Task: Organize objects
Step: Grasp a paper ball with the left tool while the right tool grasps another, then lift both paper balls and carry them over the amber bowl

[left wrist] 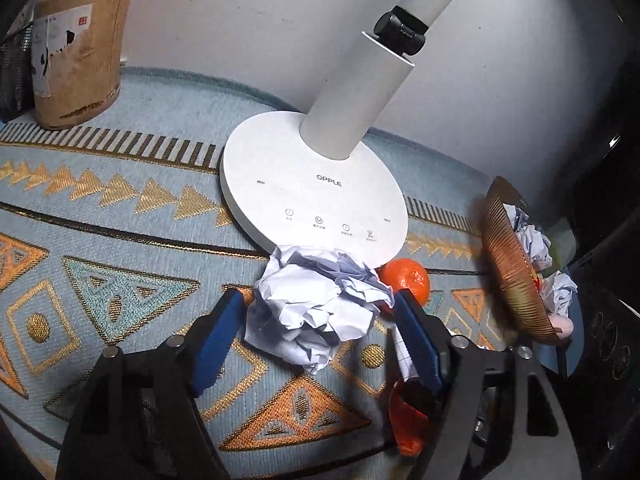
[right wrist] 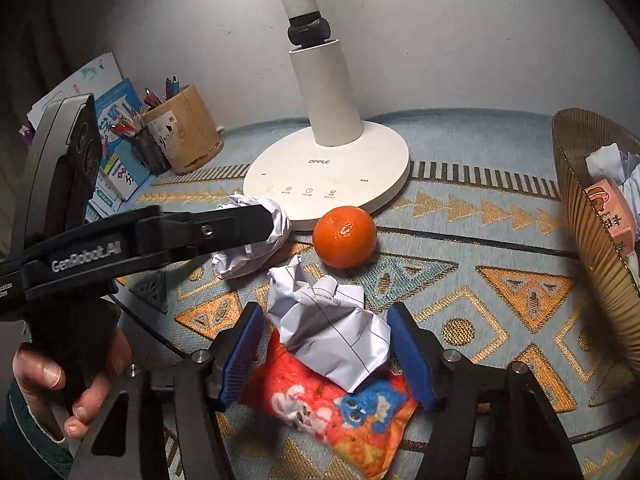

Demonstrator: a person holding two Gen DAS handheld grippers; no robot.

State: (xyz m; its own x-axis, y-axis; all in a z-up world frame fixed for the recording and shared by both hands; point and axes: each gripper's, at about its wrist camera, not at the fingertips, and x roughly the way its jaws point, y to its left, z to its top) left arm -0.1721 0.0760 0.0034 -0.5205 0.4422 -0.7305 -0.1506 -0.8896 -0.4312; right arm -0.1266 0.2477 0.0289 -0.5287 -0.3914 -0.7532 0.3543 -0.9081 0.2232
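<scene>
A crumpled white paper ball (left wrist: 316, 304) lies on the patterned cloth against the lamp base (left wrist: 312, 192). My left gripper (left wrist: 320, 308) straddles it with blue pads close on either side, a thin gap at the left pad. In the right wrist view a second crumpled, lined paper ball (right wrist: 332, 328) rests on a red snack bag (right wrist: 332, 412). My right gripper (right wrist: 326, 328) stands around it; the right pad nearly touches, and the bag shows beside the left pad. A mandarin (right wrist: 344, 236) sits between the two balls.
A ribbed golden basket (right wrist: 580, 240) at the right edge holds more crumpled paper and a pink carton. A cork pen holder (right wrist: 188, 128) and booklets stand at the back left. A person's hand (right wrist: 48, 380) holds the left gripper's handle. The wall rises right behind the lamp.
</scene>
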